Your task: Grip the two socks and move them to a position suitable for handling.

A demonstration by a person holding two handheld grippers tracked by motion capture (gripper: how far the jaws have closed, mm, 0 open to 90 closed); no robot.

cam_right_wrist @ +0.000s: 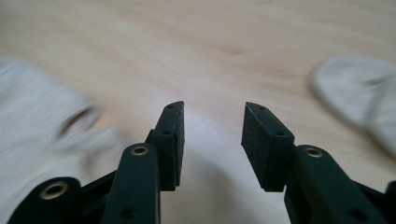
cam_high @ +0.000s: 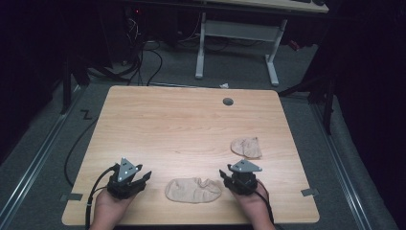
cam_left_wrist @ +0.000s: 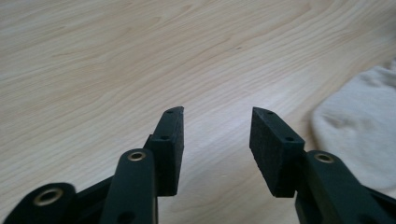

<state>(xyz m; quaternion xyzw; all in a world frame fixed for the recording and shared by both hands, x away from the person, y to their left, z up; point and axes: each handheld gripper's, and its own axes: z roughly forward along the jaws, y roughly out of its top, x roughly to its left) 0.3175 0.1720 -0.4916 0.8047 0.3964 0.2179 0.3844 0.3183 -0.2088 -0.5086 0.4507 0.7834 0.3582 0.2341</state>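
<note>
A beige sock (cam_high: 194,189) lies flat near the table's front edge, between my two grippers. A second beige sock (cam_high: 247,147), folded small, rests farther back on the right. My left gripper (cam_high: 143,176) hovers left of the near sock, jaws open and empty; in the left gripper view (cam_left_wrist: 217,133) the sock (cam_left_wrist: 359,130) lies off to the right. My right gripper (cam_high: 225,175) is just right of the near sock, jaws open with nothing between them; the right gripper view (cam_right_wrist: 212,133) has the near sock (cam_right_wrist: 42,126) at left and the folded sock (cam_right_wrist: 359,93) at right.
The wooden table (cam_high: 182,124) has a round grey cable hole (cam_high: 228,101) near its far edge. Beyond it stand a white desk frame (cam_high: 237,43) and loose cables on the floor. Dark room around.
</note>
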